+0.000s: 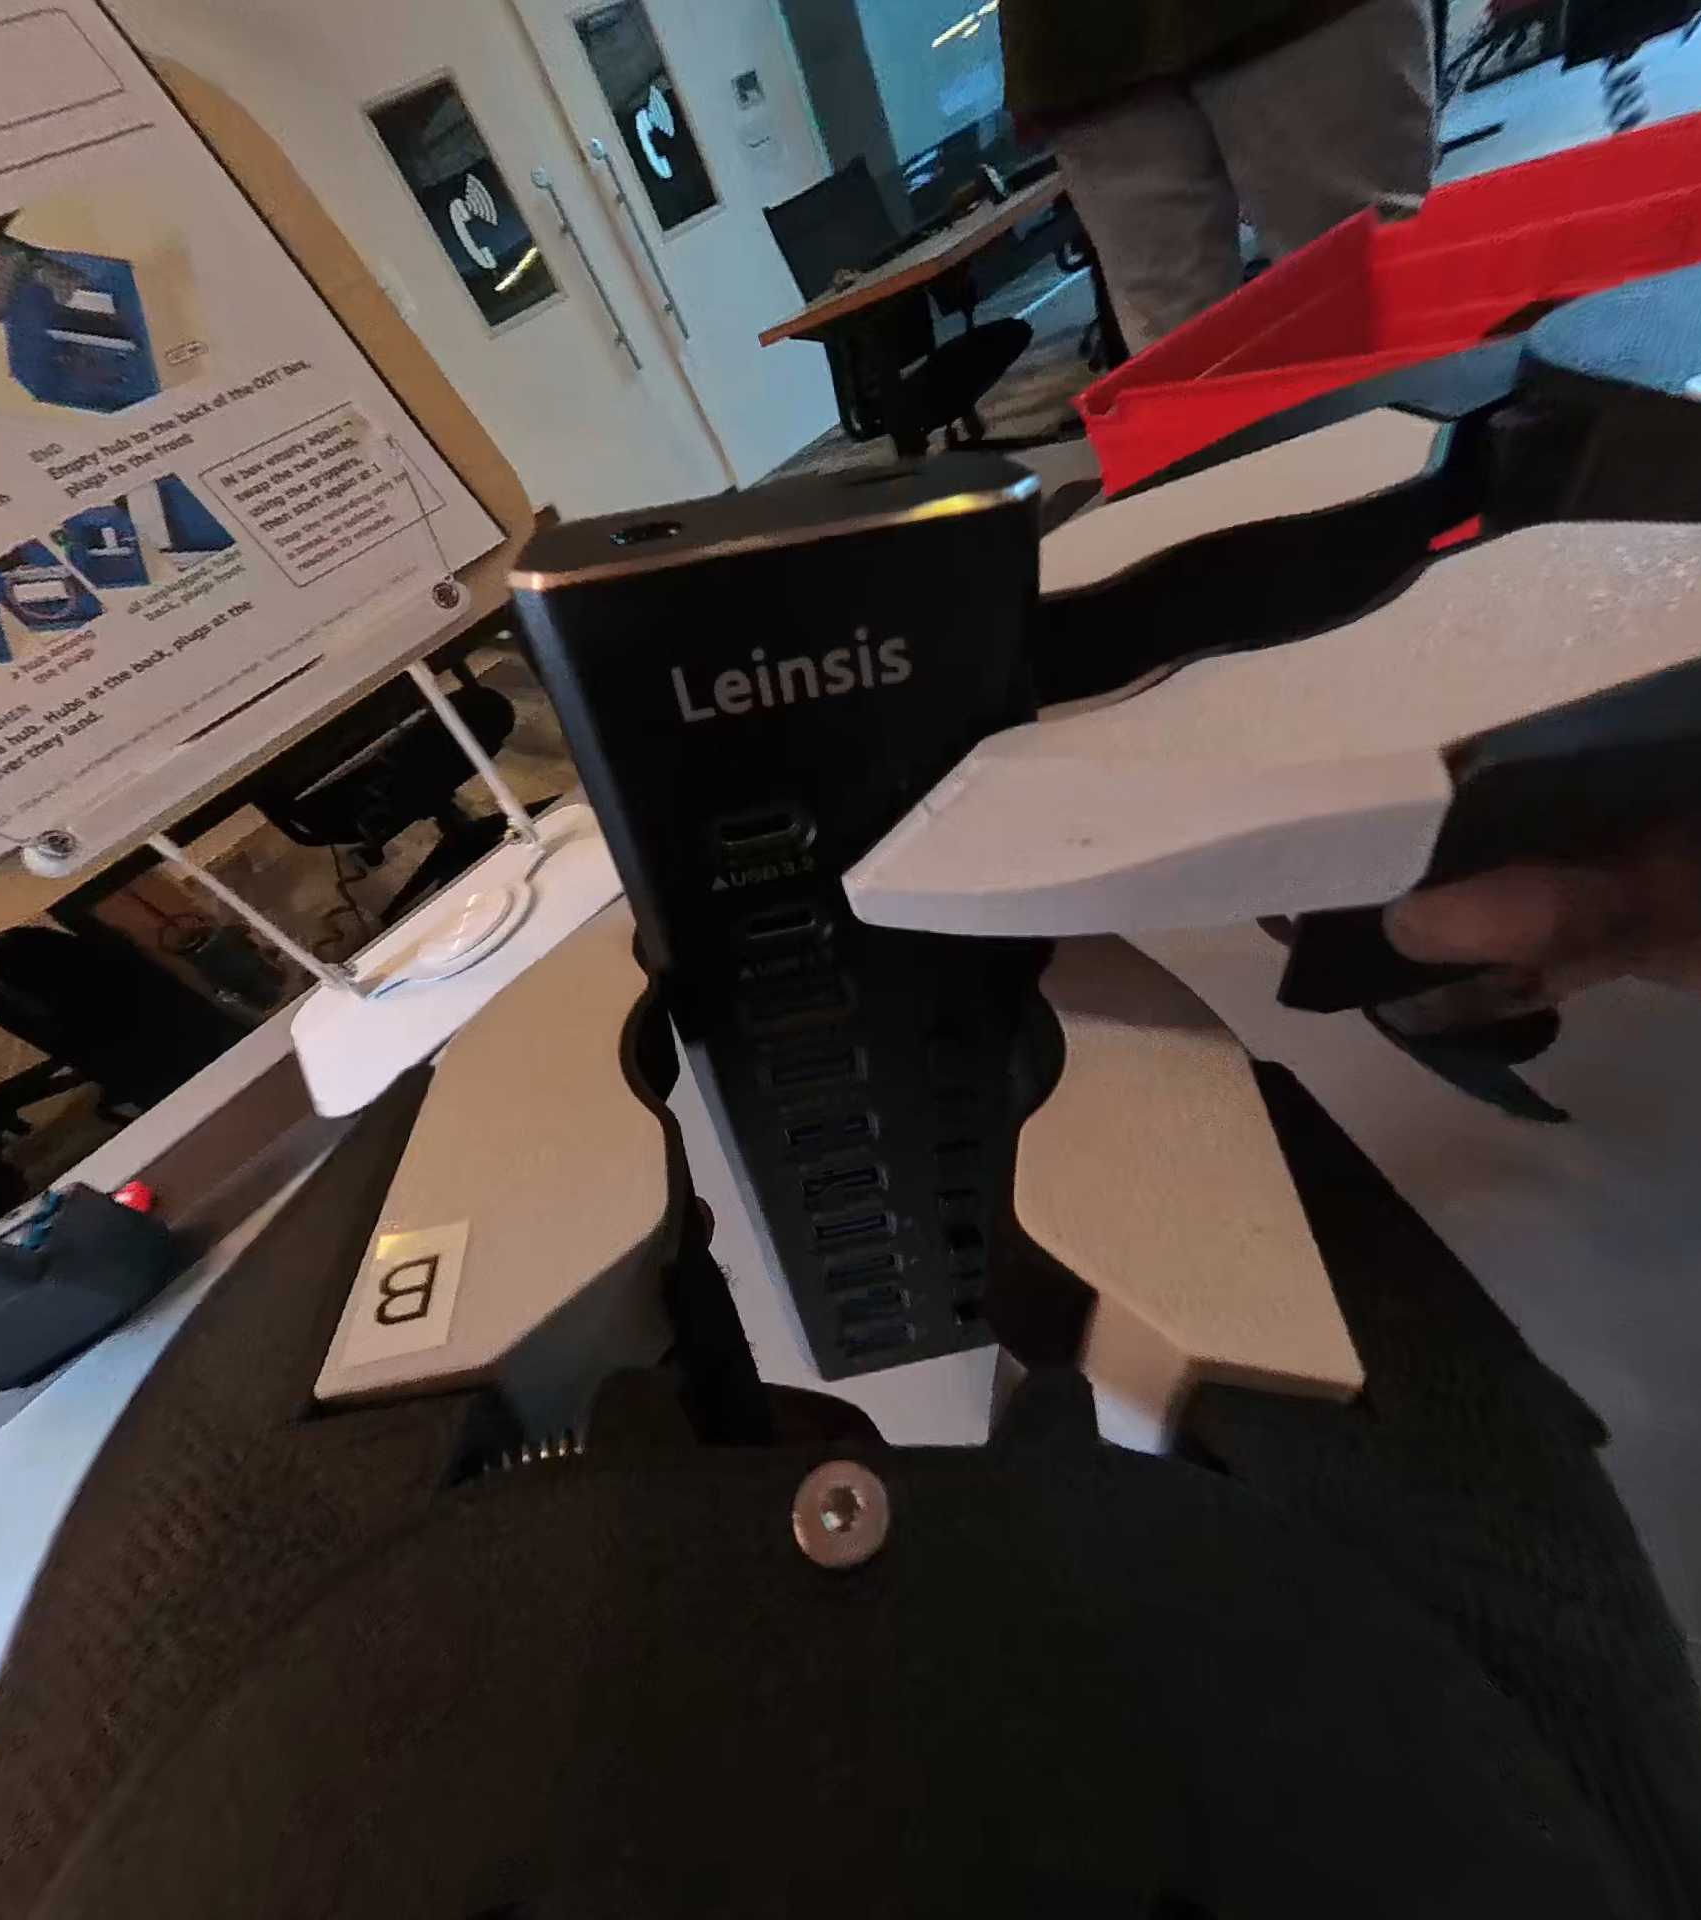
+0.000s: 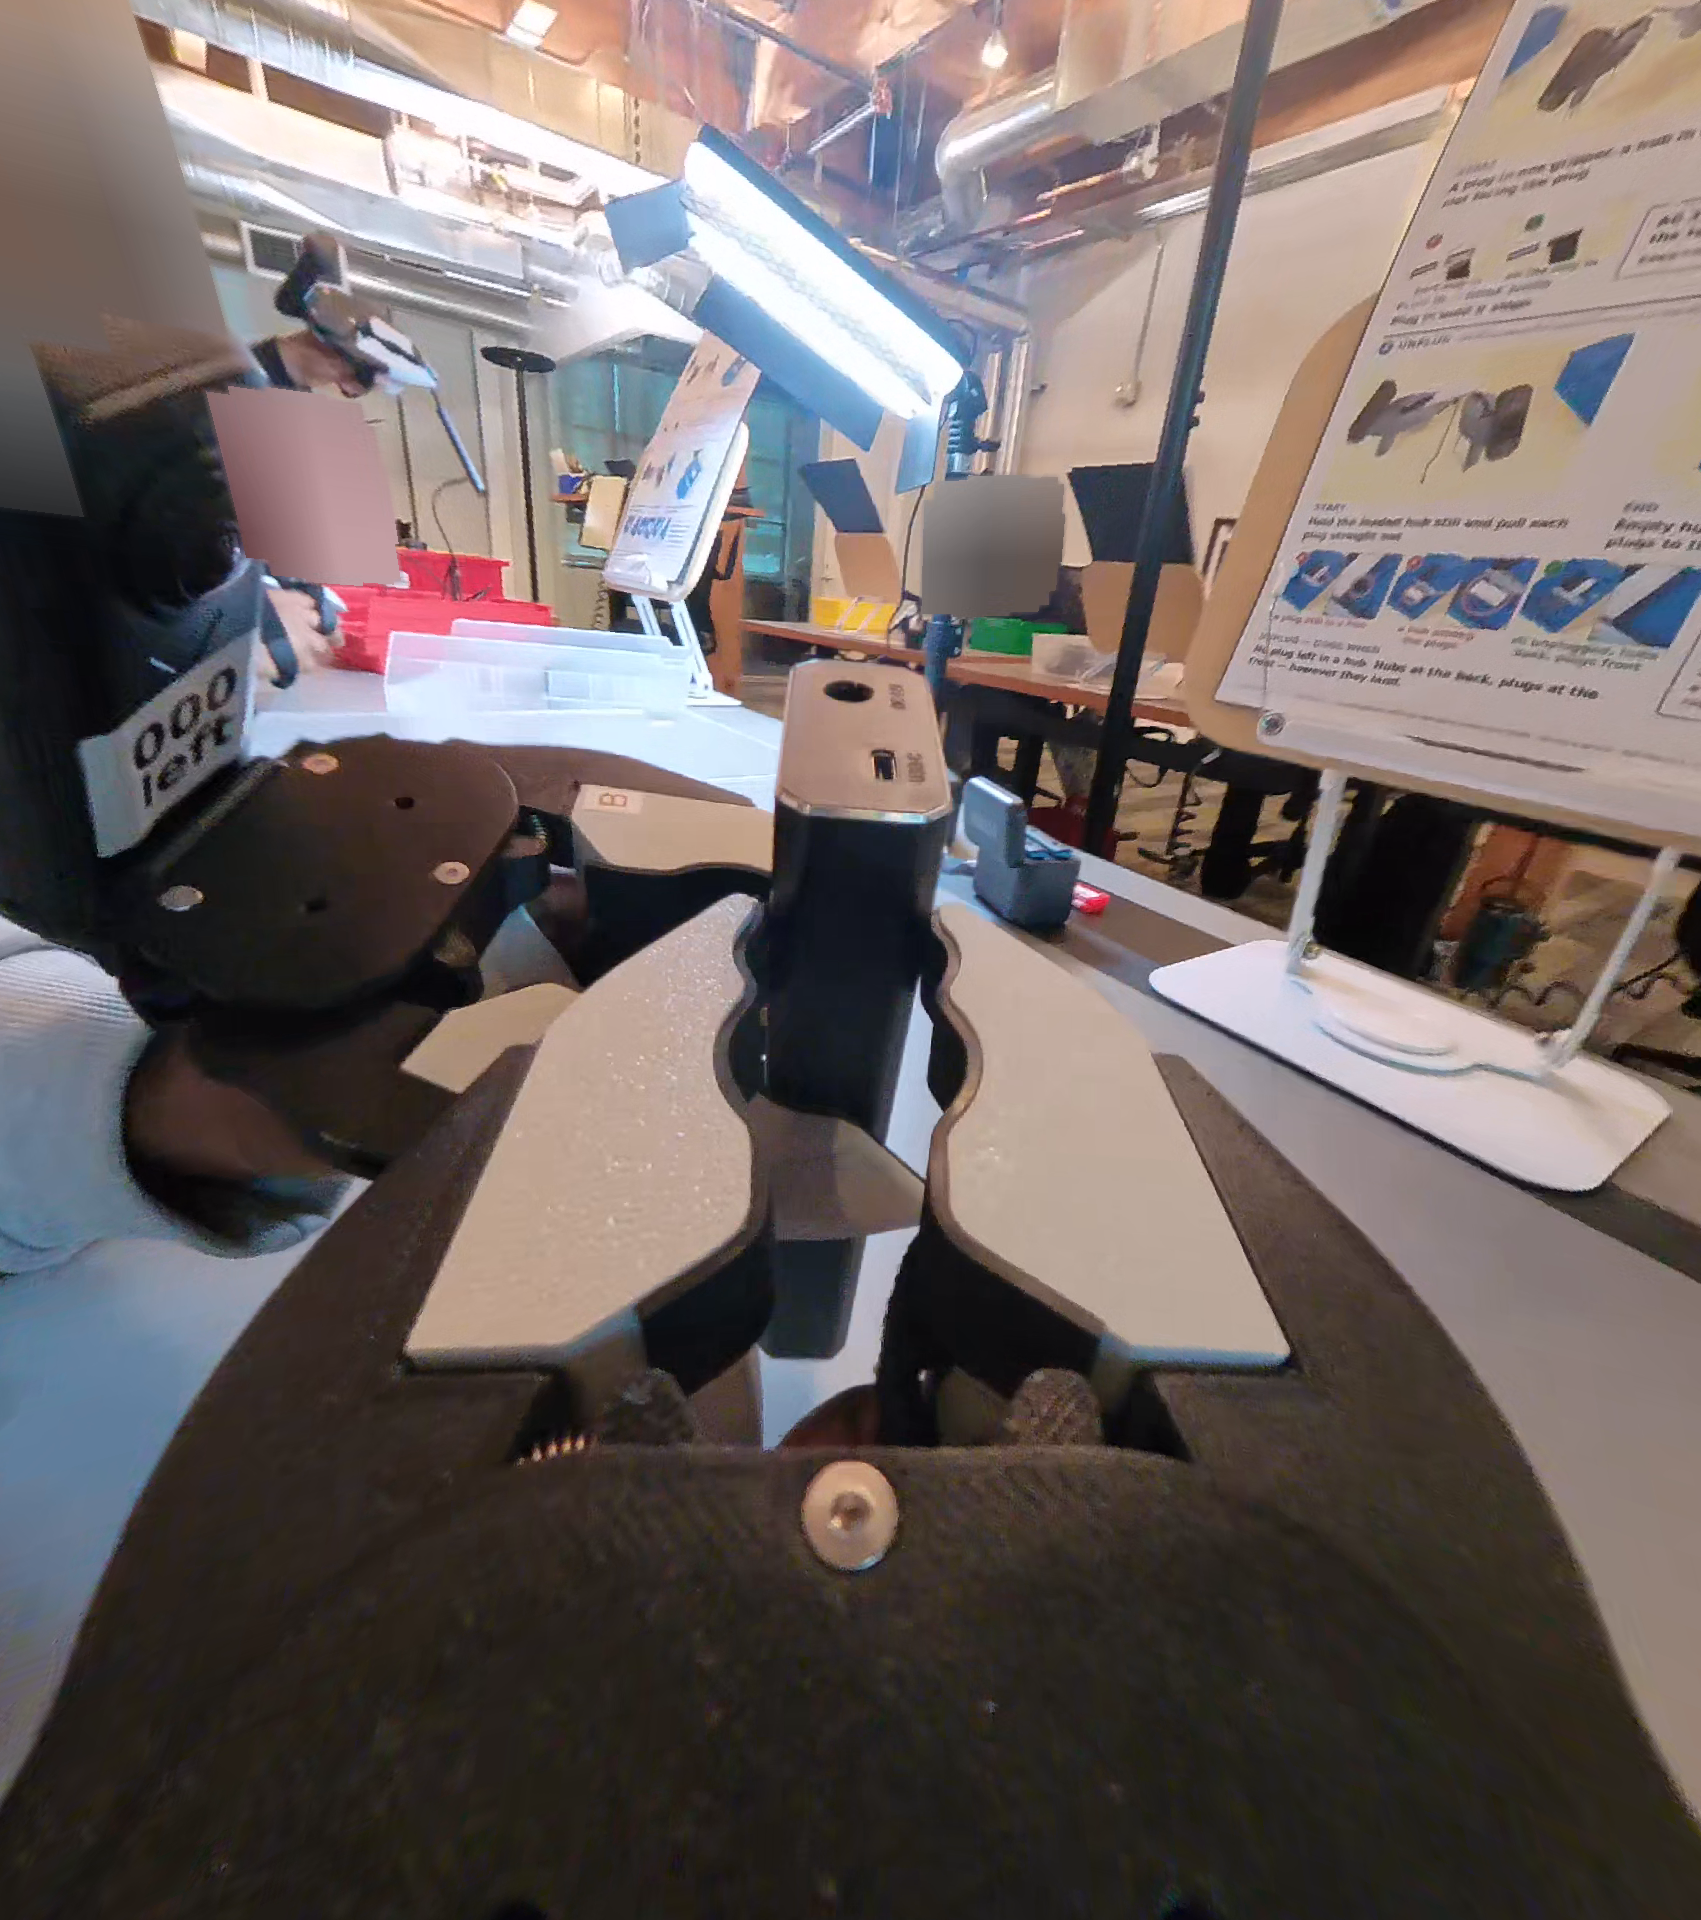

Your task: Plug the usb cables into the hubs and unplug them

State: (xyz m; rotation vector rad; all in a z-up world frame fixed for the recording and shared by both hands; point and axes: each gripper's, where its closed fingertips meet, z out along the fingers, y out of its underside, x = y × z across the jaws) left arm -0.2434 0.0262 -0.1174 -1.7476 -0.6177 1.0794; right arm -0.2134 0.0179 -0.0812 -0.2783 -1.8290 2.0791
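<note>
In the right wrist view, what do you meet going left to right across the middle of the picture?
Grey sleeve → left gripper → black hub standing upright between the right gripper fingers → small grey device → white stand base of the instruction board.

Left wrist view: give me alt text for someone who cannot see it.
A tall black multi-port USB hub stands upright, clamped between the left gripper's grey fingers, no cables plugged in. The right gripper closes on the hub from the right; behind are a red plastic bin and an instruction board.
</note>
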